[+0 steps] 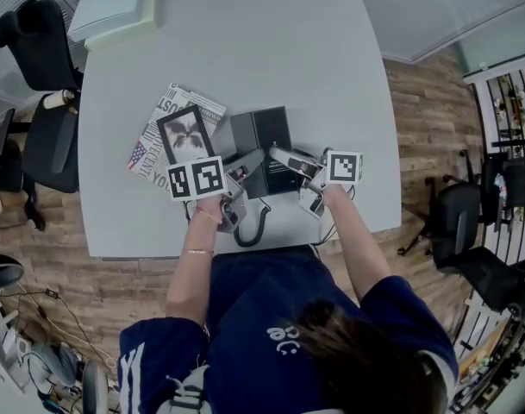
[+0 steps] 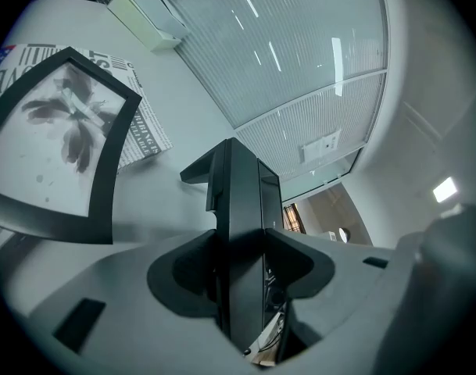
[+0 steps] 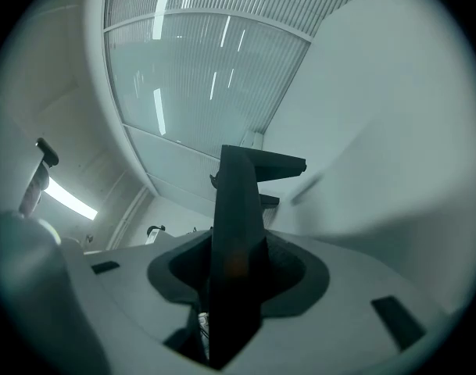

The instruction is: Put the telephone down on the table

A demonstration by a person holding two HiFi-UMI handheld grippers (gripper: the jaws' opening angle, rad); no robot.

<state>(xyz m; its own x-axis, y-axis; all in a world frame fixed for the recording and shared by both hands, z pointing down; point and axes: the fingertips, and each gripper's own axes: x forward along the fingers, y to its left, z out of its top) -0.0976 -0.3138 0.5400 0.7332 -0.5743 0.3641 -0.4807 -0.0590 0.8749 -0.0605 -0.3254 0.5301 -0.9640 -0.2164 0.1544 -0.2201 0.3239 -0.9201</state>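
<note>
The black telephone (image 1: 266, 145) is near the front middle of the white table (image 1: 245, 50), with both grippers on its near side. My left gripper (image 1: 245, 169) is shut on its left part and my right gripper (image 1: 285, 159) on its right part. In the left gripper view the telephone (image 2: 241, 194) stands edge-on, clamped in my left gripper (image 2: 241, 268). The right gripper view shows the telephone (image 3: 238, 201) pinched the same way in my right gripper (image 3: 236, 280). Whether the telephone rests on the table or hangs just above it, I cannot tell.
A black framed picture (image 1: 186, 132) lies on a newspaper (image 1: 150, 158) left of the telephone. A curled black cord (image 1: 252, 228) hangs at the table's front edge. A pale flat device (image 1: 115, 7) sits at the back left corner. Office chairs stand left (image 1: 38, 102) and right (image 1: 473, 231).
</note>
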